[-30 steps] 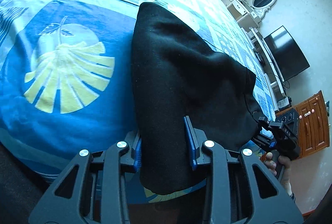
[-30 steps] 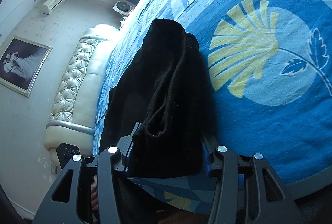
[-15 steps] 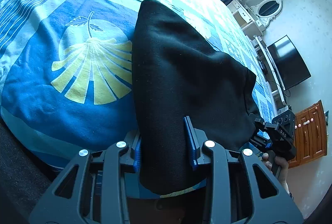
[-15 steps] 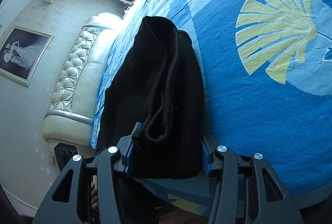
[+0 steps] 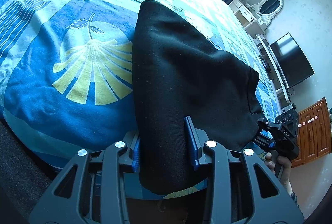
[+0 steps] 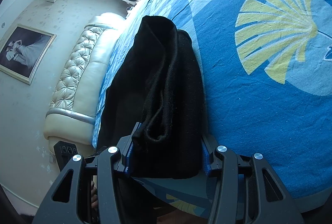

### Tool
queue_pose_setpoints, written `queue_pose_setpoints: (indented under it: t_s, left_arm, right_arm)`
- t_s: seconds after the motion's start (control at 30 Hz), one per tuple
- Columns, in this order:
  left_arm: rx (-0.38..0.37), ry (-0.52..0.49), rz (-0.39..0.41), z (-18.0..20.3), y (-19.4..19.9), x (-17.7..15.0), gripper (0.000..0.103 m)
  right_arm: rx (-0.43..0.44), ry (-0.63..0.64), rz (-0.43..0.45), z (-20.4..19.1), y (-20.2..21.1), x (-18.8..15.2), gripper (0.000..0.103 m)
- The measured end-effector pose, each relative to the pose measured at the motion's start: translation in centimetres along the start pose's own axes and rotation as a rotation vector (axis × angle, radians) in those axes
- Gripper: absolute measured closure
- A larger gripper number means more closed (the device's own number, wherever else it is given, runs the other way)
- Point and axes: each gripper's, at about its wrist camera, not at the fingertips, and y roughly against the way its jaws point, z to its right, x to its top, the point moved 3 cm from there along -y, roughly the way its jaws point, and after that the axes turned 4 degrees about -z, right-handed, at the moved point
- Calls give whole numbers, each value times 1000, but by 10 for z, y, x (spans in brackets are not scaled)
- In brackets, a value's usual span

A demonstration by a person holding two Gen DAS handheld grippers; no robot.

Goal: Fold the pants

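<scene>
The black pants (image 5: 182, 70) hang stretched between my two grippers above the blue patterned bedspread (image 5: 62, 99), with the far end resting on the bed. My left gripper (image 5: 164, 151) is shut on one end of the cloth, which droops below the blue pads. My right gripper (image 6: 166, 155) is shut on the other end, where several folded layers (image 6: 164, 87) bunch together. In the left wrist view the right gripper (image 5: 278, 136) shows at the right, held by a hand, clamping the pants' corner.
The bed's near edge (image 5: 41, 153) runs just below the grippers. A padded cream headboard (image 6: 83, 70) and a framed picture (image 6: 22, 53) are at the left. A television (image 5: 292, 60), a white dresser with mirror (image 5: 257, 14) and a wooden cabinet (image 5: 311, 130) stand at the right.
Both grippers have moved with the pants across the bed; the yellow fan pattern has shifted toward the pants in the left view and away in the right view. Both grips are unchanged.
</scene>
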Motion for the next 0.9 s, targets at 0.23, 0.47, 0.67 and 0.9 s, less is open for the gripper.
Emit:
queue_pose_setpoints:
  t_s: [0.23, 0.47, 0.67, 0.9]
  left_arm:
    - [6, -3, 2, 1, 0, 0, 67]
    - [5, -2, 2, 1, 0, 0, 67]
    - [5, -1, 2, 2, -1, 0, 67]
    - [7, 6, 1, 2, -2, 0, 66]
  right_arm:
    - [-22, 24, 0, -1, 0, 1, 54]
    - [-27, 30, 5, -1, -1, 1, 55]
    - [-26, 31, 6, -1, -1, 0, 54]
    - [-22, 32, 12, -2, -1, 0, 54]
